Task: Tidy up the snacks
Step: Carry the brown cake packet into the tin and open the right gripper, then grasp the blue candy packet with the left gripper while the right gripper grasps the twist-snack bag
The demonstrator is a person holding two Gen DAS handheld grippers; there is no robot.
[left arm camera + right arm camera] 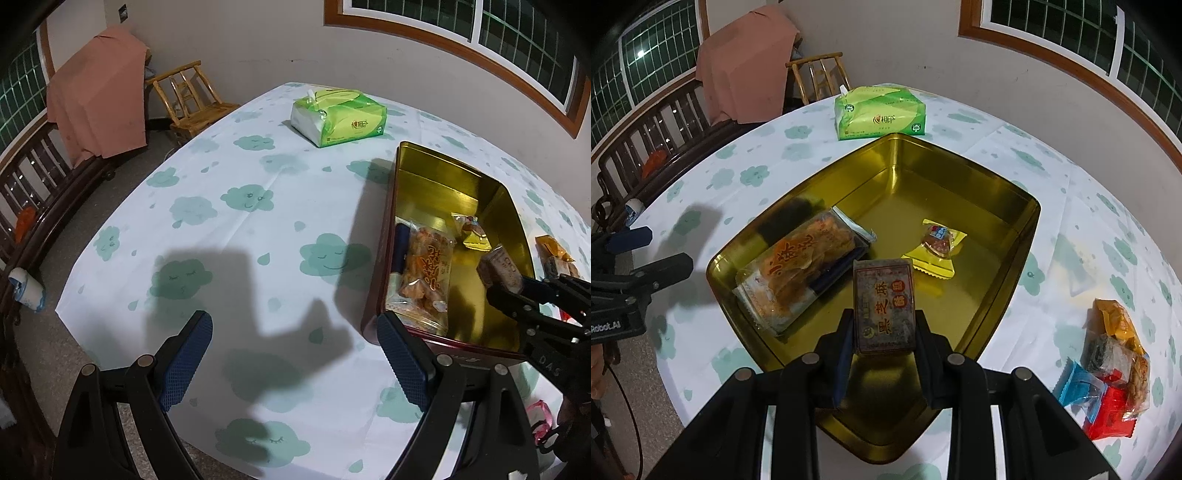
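A gold-lined tin box (1015,206) stands on the table; it also shows in the left wrist view (513,206). Inside lie an orange fried-snack bag (798,269) (424,277) and a small yellow wrapped snack (938,247) (471,232). My right gripper (884,332) is shut on a brown sesame-cake packet (884,306) and holds it above the box's near part; the packet also shows in the left wrist view (498,269). My left gripper (295,354) is open and empty, left of the box's near corner.
A pile of wrapped snacks (1115,365) lies on the table right of the box. A green tissue pack (879,114) sits behind the box. A wooden chair (188,99), a bench (33,192) and a pink cloth-covered object (99,96) stand beyond the table's left edge.
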